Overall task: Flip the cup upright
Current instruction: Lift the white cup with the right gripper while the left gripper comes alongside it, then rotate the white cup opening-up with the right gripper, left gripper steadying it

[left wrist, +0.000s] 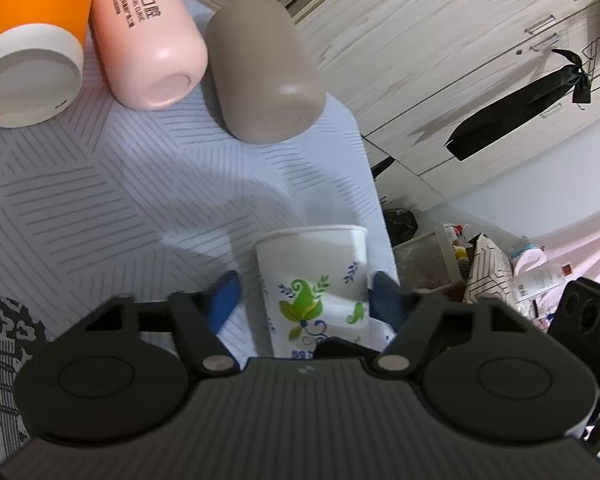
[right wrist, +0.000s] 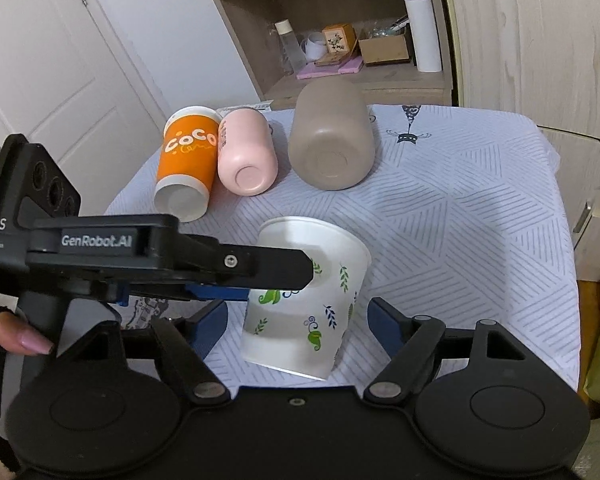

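A white paper cup with green and blue leaf prints stands mouth up, tilted slightly, on the striped tablecloth. My left gripper has the cup between its blue pads; its fingers look spread, and it reaches in from the left in the right wrist view. Whether the pads press the cup I cannot tell. My right gripper is open, its blue fingers on either side of the cup's lower part without touching it.
An orange cup, a pink bottle and a taupe cup lie on their sides at the far edge of the table. A shelf with a paper roll and boxes stands behind. The table drops off on the right.
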`<state>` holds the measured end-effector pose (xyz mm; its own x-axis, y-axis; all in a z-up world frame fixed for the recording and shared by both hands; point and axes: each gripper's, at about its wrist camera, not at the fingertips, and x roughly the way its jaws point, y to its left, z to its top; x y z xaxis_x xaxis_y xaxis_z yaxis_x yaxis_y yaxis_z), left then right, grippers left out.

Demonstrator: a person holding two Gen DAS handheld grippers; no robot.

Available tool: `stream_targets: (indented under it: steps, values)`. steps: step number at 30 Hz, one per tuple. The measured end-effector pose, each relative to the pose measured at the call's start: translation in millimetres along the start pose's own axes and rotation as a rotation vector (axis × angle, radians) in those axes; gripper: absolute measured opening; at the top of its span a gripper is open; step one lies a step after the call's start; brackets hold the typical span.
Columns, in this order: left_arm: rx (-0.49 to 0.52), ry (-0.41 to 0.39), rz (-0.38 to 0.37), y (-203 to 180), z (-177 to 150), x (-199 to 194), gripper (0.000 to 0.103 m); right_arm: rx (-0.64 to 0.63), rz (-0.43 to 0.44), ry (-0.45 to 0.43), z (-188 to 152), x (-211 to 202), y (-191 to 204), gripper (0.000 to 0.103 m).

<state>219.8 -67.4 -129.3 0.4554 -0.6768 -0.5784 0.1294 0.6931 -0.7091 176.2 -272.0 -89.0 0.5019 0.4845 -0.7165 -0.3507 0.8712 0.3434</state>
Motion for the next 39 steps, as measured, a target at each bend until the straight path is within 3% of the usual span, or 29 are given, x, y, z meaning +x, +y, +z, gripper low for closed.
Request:
stream_targets:
  steps: [2,4,8,17,27,39]
  values:
    - [0.001,0.002,-0.03,0.0,-0.9,-0.5,0.057,0.008,-0.003,0.002,0.2,2.1,-1.3,0.081]
    - [0.04,-0.01,-0.021,-5.5,-3.1,-2.6,0.056,0.019,-0.001,0.005,-0.5,3.9,-3.5,0.08]
    - [0.145,-0.05,0.005,-18.8,-11.3,-10.8,0.056,0.042,0.037,-0.003,-4.8,3.2,-5.4,0.068]
    - [0.328,-0.12,0.052,-46.5,-29.3,-33.7,0.056,0.001,0.047,-0.104,-25.1,-12.4,9.3,0.067]
    - [0.478,-0.211,0.121,-61.5,-50.5,-58.5,0.055,-0.168,-0.053,-0.243,-46.0,-23.1,42.8,0.065]
    - [0.536,-0.294,0.199,-51.1,-52.7,-59.8,0.054,-0.389,-0.177,-0.379,-57.9,3.9,67.1,0.065]
